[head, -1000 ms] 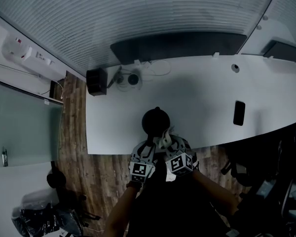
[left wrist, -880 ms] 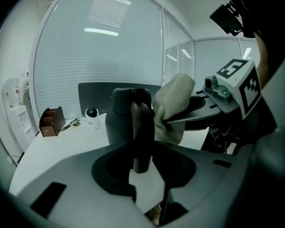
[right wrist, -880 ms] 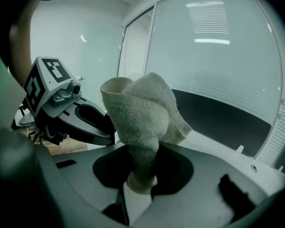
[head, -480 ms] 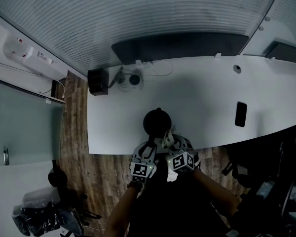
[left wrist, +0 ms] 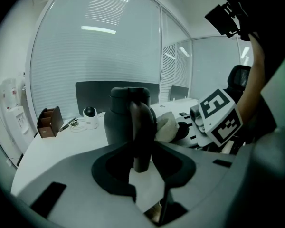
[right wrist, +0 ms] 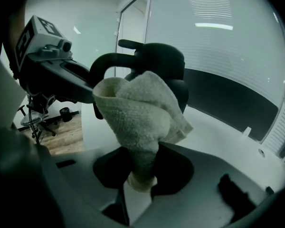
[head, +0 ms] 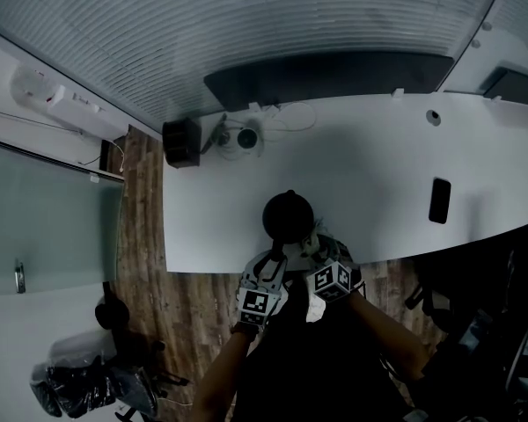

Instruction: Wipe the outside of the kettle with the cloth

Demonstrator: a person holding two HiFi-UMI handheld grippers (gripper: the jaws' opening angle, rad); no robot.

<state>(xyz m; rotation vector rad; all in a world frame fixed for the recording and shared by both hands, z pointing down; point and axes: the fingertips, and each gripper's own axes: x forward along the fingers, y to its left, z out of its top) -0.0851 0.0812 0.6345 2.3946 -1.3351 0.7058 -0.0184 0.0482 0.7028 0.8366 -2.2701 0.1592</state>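
Observation:
A dark kettle (head: 287, 215) stands near the front edge of the white desk (head: 370, 174). My left gripper (head: 275, 261) is shut on the kettle's handle (left wrist: 141, 132), which rises between its jaws in the left gripper view, in front of the kettle's body (left wrist: 119, 115). My right gripper (head: 311, 251) is shut on a pale terry cloth (right wrist: 141, 113). The bunched cloth (left wrist: 167, 126) presses against the kettle's (right wrist: 161, 68) near right side, beside the handle. The left gripper's (right wrist: 92, 91) arm crosses the left of the right gripper view.
At the desk's far left stand a small brown box (head: 182, 141), a white round camera (head: 245, 138) and loose cables. A black phone (head: 439, 200) lies at the right. A dark partition (head: 334, 76) backs the desk. Wooden floor (head: 141, 236) lies left.
The scene has slid slightly right and down in the head view. Both grippers keep their grip at the kettle; the cloth stays at its right side.

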